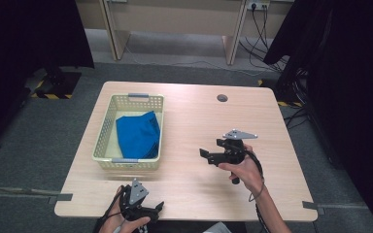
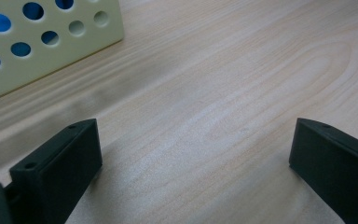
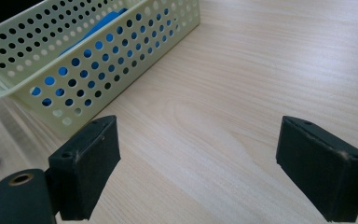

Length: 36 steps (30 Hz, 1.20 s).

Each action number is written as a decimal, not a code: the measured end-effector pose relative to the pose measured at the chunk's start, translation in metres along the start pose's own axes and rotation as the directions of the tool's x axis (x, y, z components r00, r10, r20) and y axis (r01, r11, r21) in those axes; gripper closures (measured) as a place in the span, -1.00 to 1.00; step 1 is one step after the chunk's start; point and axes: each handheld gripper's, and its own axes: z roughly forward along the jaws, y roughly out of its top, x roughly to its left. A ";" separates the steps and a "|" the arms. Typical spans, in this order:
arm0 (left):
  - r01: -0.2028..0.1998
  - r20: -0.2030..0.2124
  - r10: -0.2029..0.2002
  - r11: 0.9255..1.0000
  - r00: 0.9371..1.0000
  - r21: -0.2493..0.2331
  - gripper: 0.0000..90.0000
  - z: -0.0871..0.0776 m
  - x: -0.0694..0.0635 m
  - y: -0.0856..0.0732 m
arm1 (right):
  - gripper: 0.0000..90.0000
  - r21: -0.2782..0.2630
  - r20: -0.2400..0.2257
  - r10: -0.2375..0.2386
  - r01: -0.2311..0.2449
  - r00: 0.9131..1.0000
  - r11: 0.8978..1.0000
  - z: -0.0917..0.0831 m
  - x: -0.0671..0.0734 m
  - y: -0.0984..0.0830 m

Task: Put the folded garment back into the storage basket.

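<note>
Blue folded cloth (image 1: 137,136) lies inside pale perforated basket (image 1: 104,141), left on the surface (image 1: 194,121). Likely light, limp, non-slippery; best pinched at a folded edge. Right hand-held gripper (image 1: 205,156) spread, empty, nearby. Left hand-held gripper (image 1: 159,206) spread, empty.

Bare table (image 1: 199,121) lies open right of the basket (image 1: 102,141), the sole obstacle.

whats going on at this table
A person sits at a wooden table with a two-jaw gripper in each hand. The right gripper is held above the middle of the table, aimed toward the pale yellow basket, which holds a folded blue cloth. The left gripper rests near the front edge. Both have their fingers wide apart with nothing between them.
</note>
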 end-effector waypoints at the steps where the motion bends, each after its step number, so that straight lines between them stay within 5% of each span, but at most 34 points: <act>1: 0.000 0.000 0.000 1.000 1.000 0.000 -0.97 0.000 0.000 0.000 | -0.69 0.001 0.001 -0.001 0.001 1.000 1.000 -0.001 0.000 -0.001; 36: -0.001 0.000 0.001 1.000 1.000 -0.001 -0.97 0.000 0.000 0.000 | -0.69 0.043 0.043 -0.004 0.002 0.999 0.999 -0.015 -0.011 -0.037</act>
